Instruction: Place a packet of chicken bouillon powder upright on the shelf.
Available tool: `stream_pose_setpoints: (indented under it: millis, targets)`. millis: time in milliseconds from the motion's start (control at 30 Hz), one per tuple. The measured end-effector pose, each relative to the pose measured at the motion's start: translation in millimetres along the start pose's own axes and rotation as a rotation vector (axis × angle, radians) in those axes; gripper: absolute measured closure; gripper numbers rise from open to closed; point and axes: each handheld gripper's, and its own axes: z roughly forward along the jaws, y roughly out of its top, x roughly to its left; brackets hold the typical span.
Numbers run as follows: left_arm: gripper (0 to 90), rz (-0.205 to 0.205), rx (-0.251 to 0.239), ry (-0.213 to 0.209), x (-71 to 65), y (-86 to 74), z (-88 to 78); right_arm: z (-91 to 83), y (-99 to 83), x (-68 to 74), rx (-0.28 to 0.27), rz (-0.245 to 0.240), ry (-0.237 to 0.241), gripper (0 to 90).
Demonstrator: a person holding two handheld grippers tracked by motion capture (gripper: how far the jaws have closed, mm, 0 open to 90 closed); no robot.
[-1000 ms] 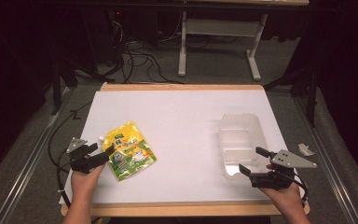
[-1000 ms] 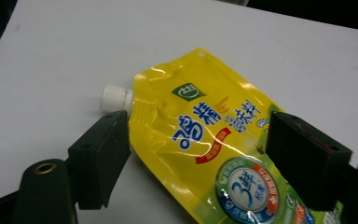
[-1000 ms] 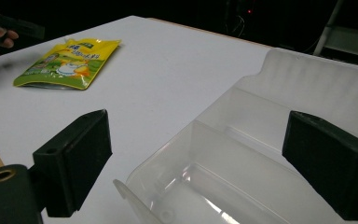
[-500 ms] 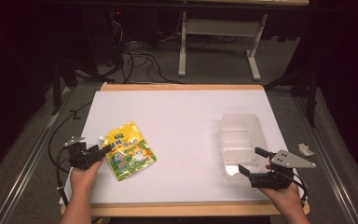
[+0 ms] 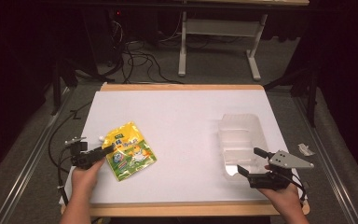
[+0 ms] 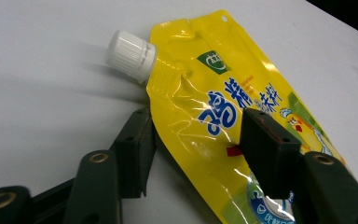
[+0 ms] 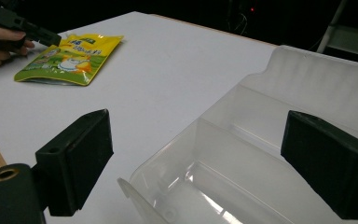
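Observation:
A yellow spouted drink pouch with a white cap lies flat on the white table, front left. My left gripper straddles the pouch's edge below the cap, one jaw beside the edge and the other over the printed face. Its jaws have just been closing, and a gap still shows, so it is open. My right gripper stands open at the near end of a clear plastic tray, holding nothing. The right gripper view also has the pouch and the left gripper far off.
The white table top has a wooden front edge. A small pale scrap lies just off the table's right side. Cables and a metal stand are on the floor beyond the far edge.
My left gripper has slid right onto the pouch's edge and its jaws have narrowed around it. The right gripper and the tray have stayed put.

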Motion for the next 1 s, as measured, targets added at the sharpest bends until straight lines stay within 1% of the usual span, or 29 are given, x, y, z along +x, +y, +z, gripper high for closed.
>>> stream_pose_setpoints:
  millis: [67,100,133,167,233,267,300,333,367,400,433,467,500,533,567,633,667,700,767,800,900,933,1000]
  targets:
    - [54.2,-0.002,0.0,-0.004,0.3,-0.2,-0.3,0.0,0.0,-0.1,0.0,0.0,-0.001,9.4]
    - [54.2,0.002,-0.001,-0.006,0.1,-0.4,-0.5,0.0,0.0,-0.1,0.0,0.0,-0.001,9.4]
    - [59.8,0.007,0.0,-0.007,-0.2,-0.5,-0.6,-0.2,0.0,0.0,0.0,0.002,0.0,9.5]
    - [59.8,0.013,-0.001,-0.005,-0.8,-0.7,-0.7,-0.2,0.0,0.0,0.0,0.002,0.0,9.5]
    - [65.4,0.03,-0.004,-0.012,-2.3,-1.2,-0.9,-0.3,-0.1,-0.1,-0.001,0.002,-0.001,9.5]
    - [70.4,0.032,-0.004,-0.016,-2.6,-1.3,-1.1,-0.3,-0.1,-0.4,-0.002,0.001,0.0,9.7]
    - [72.4,0.034,-0.008,-0.017,-3.3,-1.5,-1.0,-0.3,-0.2,-0.5,-0.002,0.002,0.0,9.7]
    - [72.4,0.042,-0.007,-0.021,-3.5,-1.7,-1.2,-0.3,-0.2,-0.5,-0.002,0.002,0.0,9.7]
    - [76.7,0.045,-0.011,-0.022,-4.4,-1.9,-1.1,-0.3,-0.2,-0.7,-0.003,0.002,0.0,9.9]
    - [76.7,0.047,-0.015,-0.024,-5.5,-2.0,-1.1,-0.3,-0.2,-0.7,-0.003,0.002,0.0,9.9]
    - [81.4,0.056,-0.018,-0.027,-6.6,-2.2,-1.0,-0.4,-0.2,-0.6,-0.003,0.005,-0.001,10.1]
    - [81.4,0.064,-0.022,-0.029,-8.4,-2.6,-0.5,-0.4,-0.2,-0.6,-0.003,0.005,-0.001,10.1]
    - [85.3,0.074,-0.021,-0.028,-10.3,-2.7,0.0,-0.6,-0.2,-0.7,-0.004,0.005,0.0,10.2]
    - [85.3,0.083,-0.025,-0.028,-12.2,-3.0,0.6,-0.6,-0.2,-0.7,-0.004,0.005,0.0,10.2]
    - [88.1,0.088,-0.025,-0.024,-14.2,-3.1,0.8,-0.8,-0.1,-0.8,-0.007,0.005,-0.001,10.4]
    - [89.1,0.103,-0.032,-0.024,-17.5,-3.1,1.2,-0.9,-0.1,-0.9,-0.007,0.004,-0.001,10.5]
    - [90.0,0.086,-0.041,-0.025,-21.2,-3.5,2.1,-1.2,-0.1,-1.2,-0.008,0.005,-0.002,10.6]
    - [90.0,0.129,-0.028,-0.011,-20.9,-2.5,1.1,-1.2,-0.1,-1.2,-0.008,0.005,-0.002,10.6]
    - [90.0,0.148,-0.043,-0.008,-25.0,-2.4,0.3,-1.6,-0.1,-1.2,-0.009,0.008,-0.003,10.8]
    - [90.0,0.148,-0.043,-0.008,-25.0,-2.4,0.3,-1.6,-0.1,-1.2,-0.009,0.008,-0.003,10.8]
    - [90.0,0.168,-0.057,-0.004,-28.9,-2.1,-1.3,-1.8,-0.2,-1.0,-0.008,0.01,-0.001,11.4]
    - [90.0,0.185,-0.077,-0.003,-32.2,-1.8,-3.2,-1.8,-0.2,-0.9,-0.008,0.011,0.0,11.5]
    - [90.0,0.206,-0.101,-0.002,-36.8,-1.6,-6.1,-1.6,-0.1,-0.9,-0.011,0.006,0.003,11.7]
